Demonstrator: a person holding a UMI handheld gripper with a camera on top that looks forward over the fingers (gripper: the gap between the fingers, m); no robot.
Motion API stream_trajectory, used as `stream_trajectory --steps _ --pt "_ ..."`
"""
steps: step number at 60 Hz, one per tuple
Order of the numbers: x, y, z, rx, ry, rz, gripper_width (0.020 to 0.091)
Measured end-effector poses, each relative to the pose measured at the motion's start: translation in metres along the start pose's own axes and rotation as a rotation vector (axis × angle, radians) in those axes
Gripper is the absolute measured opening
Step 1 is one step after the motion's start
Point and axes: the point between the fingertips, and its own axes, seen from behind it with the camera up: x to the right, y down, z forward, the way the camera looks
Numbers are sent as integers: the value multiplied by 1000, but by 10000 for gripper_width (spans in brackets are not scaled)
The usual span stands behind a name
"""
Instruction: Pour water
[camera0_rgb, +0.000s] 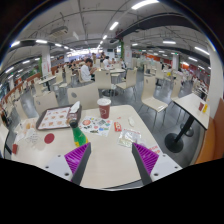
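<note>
A red paper cup (104, 107) stands upright on the pale table (110, 160), well beyond my fingers and a little left of centre. A green bottle-like thing (78, 131) stands left of it, nearer to me, just beyond the left finger. My gripper (112, 163) is open and held above the table; its purple pads (80, 160) stand wide apart with only bare tabletop between them. Nothing is held.
A tray (56, 118) with small items lies at the table's far left, and cards and small packets (96, 125) are scattered round the cup. White chairs (152, 100) and other tables fill the canteen hall behind, with people seated far off.
</note>
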Motion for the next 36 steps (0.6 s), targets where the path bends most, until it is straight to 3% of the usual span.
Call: stream_trajectory --steps 13,20,26,36 --pt "29 10 20 12 22 -2 838" --pt "26 17 30 65 -50 -11 841" --pt "-7 23 43 149 -125 -17 838" --pt "-85 41 91 202 -237 -14 842"
